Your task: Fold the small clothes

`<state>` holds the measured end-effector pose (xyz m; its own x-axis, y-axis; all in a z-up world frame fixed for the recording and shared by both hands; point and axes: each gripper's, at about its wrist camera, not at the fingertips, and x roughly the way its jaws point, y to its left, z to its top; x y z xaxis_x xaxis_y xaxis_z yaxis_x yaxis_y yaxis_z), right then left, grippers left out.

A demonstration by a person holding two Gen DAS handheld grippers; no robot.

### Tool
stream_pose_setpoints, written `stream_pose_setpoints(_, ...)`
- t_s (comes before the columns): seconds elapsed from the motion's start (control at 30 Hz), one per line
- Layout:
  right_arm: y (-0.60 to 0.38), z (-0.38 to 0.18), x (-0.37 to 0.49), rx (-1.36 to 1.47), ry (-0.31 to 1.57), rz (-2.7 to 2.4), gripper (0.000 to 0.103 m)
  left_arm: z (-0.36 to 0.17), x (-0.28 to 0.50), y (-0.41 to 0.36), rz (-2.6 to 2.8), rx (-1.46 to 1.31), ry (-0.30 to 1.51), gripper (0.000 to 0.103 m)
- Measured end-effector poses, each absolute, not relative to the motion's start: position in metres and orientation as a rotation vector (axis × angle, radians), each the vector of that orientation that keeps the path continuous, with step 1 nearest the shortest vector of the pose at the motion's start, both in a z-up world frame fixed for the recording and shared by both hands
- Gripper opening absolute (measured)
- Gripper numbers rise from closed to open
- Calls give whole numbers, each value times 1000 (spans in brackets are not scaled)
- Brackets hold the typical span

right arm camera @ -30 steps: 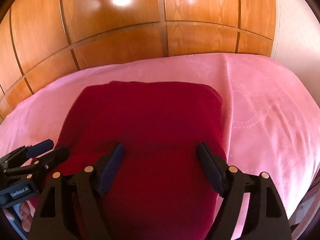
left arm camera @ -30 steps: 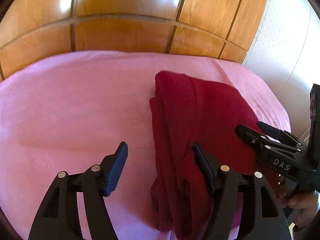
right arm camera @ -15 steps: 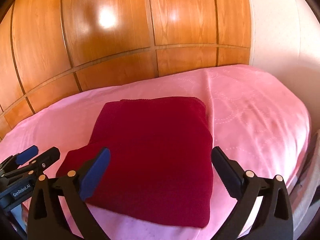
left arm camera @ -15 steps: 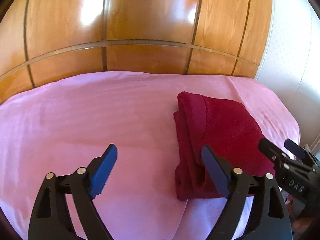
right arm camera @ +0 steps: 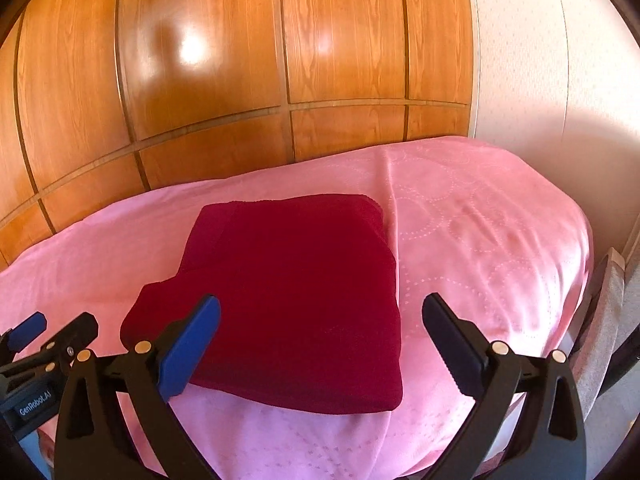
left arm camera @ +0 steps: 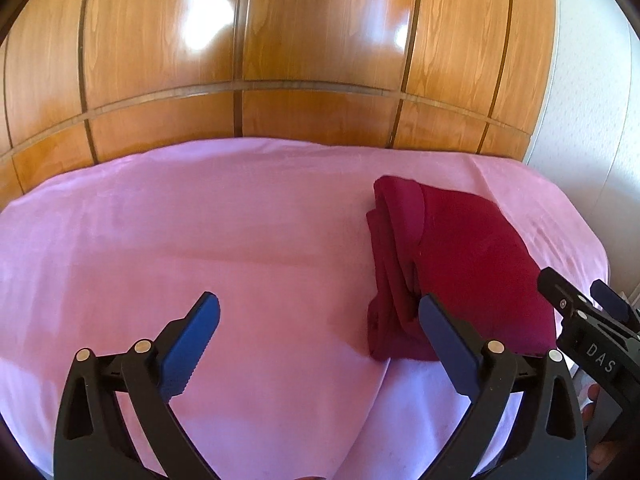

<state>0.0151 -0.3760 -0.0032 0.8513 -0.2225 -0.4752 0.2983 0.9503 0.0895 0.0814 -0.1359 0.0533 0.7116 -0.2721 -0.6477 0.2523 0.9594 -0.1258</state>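
Both the left claw (left arm camera: 316, 344) and the right claw (right arm camera: 320, 344) have just spread wide and drawn back empty from the dark red garment (right arm camera: 304, 292), which lies folded on the pink bed (right arm camera: 500, 248), suggesting this fold is finished.

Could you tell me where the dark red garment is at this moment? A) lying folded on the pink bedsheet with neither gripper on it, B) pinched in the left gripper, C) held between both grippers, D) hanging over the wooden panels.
A: the dark red garment lies folded on the pink bedsheet, and the left gripper and right gripper stand open, clear of it.
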Motion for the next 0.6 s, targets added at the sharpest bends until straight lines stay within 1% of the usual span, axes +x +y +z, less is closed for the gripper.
stream_pose_setpoints(0.6, -373, -5, 9, 174, 474, -270, 101, 64, 70, -144, -269, -4, 684, 99)
